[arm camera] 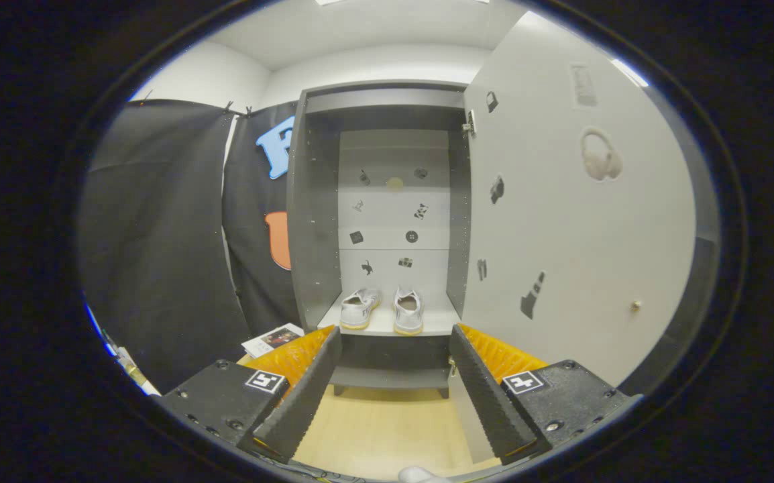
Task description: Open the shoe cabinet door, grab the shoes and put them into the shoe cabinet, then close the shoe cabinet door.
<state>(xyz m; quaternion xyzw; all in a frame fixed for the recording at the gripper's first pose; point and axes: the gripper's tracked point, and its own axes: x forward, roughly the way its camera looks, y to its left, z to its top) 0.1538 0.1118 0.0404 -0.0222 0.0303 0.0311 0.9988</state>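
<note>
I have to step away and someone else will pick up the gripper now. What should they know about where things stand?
Gripper: open, holding nothing, pointed at the cabinet from a little way back.
Shoes: both white shoes sit side by side on the shelf inside the shoe cabinet, beyond the fingers.
Door: swung wide open to the right of the cabinet.
Done: door opened, shoes in.
Left: swing the door shut.

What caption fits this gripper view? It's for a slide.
Open gripper faces two shoes shelved behind the open cabinet door.
</note>
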